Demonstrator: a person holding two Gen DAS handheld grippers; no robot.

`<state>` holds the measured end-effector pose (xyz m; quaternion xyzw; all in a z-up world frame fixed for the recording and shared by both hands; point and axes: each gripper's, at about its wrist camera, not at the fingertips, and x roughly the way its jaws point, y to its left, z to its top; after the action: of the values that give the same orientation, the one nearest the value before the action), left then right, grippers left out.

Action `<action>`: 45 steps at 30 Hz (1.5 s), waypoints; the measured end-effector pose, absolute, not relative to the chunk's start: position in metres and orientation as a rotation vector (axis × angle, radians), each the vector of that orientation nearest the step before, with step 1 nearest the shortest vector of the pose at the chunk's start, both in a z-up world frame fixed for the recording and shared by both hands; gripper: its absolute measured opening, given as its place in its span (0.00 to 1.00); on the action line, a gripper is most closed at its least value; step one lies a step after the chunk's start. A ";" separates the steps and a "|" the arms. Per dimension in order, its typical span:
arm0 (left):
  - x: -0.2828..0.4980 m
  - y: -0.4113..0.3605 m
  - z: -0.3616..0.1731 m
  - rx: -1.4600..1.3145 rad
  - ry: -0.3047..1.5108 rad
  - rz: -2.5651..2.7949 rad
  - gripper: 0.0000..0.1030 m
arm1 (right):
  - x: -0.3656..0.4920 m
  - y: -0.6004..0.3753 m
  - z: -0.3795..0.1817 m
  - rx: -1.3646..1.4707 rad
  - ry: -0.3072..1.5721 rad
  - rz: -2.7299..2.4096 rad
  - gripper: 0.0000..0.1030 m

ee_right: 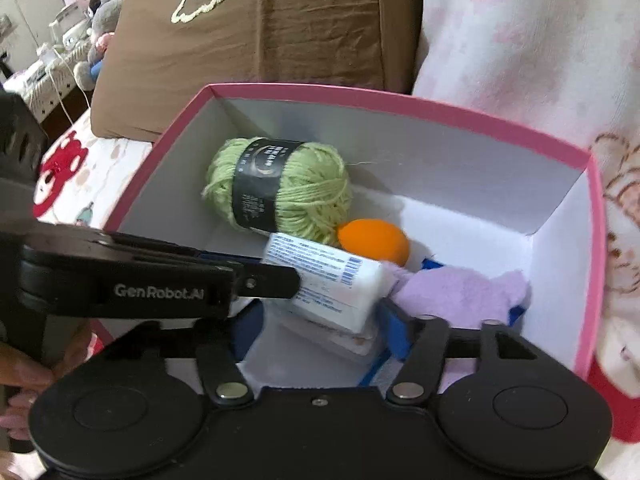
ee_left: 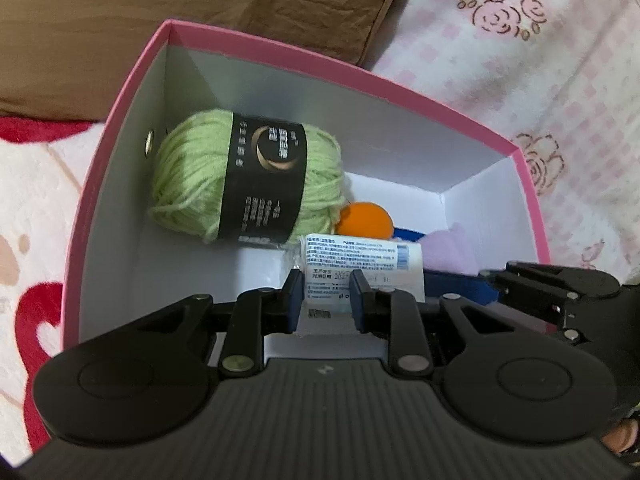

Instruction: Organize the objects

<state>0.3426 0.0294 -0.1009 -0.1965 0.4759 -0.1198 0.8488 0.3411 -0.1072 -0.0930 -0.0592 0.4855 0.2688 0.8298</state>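
**Lowering a tissue pack into the pink box with both grippers**

Holding the white tissue pack [ee_left: 362,276] over the floor of the pink box [ee_left: 120,112], the left gripper [ee_left: 325,300] has its jaws nearly closed and pinched on the pack's near end, with the label facing up. That narrow-end grip probably lets the pack go down flat into the free space at the near side, clear of what already sits inside. The green yarn ball [ee_left: 248,176] lies against the far left wall, the orange ball [ee_left: 366,222] just beside it, and a lilac cloth [ee_right: 460,292] rests toward the right wall on something blue.

In the right wrist view the right gripper [ee_right: 320,334] straddles the pack's other end; its blue pads stand close on either side, and I cannot tell whether they press on it. The pack sits directly between those fingers, tilted, its far corner close to the cloth and the orange ball. Both grippers reach down into the box, which rests on patterned bedding [ee_left: 520,80].
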 end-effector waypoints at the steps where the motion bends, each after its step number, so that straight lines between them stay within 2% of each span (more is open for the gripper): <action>1: 0.343 0.028 -0.100 -0.412 1.001 -0.249 0.23 | 0.343 -0.109 -0.094 -0.118 1.031 0.568 0.49; 2: 0.344 0.027 -0.100 -0.408 1.000 -0.251 0.23 | 0.344 -0.111 -0.093 -0.105 1.032 0.565 0.47; 9: 0.347 0.012 -0.097 -0.355 1.014 -0.262 0.26 | 0.341 -0.113 -0.094 -0.154 1.022 0.542 0.48; 16: 0.330 0.018 -0.078 -0.327 1.011 -0.242 0.40 | 0.321 -0.117 -0.082 -0.160 0.973 0.488 0.51; 19: 0.312 0.026 -0.059 -0.323 0.994 -0.239 0.40 | 0.296 -0.120 -0.062 -0.190 0.917 0.470 0.62; 23: 0.291 0.039 -0.037 -0.339 0.989 -0.238 0.42 | 0.271 -0.126 -0.040 -0.150 0.890 0.440 0.67; 31: 0.252 0.041 -0.011 -0.326 0.985 -0.196 0.42 | 0.229 -0.128 -0.004 -0.048 0.782 0.386 0.67; 45: 0.191 0.024 0.015 -0.255 0.982 -0.152 0.42 | 0.170 -0.153 0.011 -0.016 0.808 0.362 0.68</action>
<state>0.1909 0.0238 0.0145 -0.1222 0.4696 -0.0729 0.8713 0.1697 -0.1527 0.0109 -0.0078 0.3912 0.1750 0.9035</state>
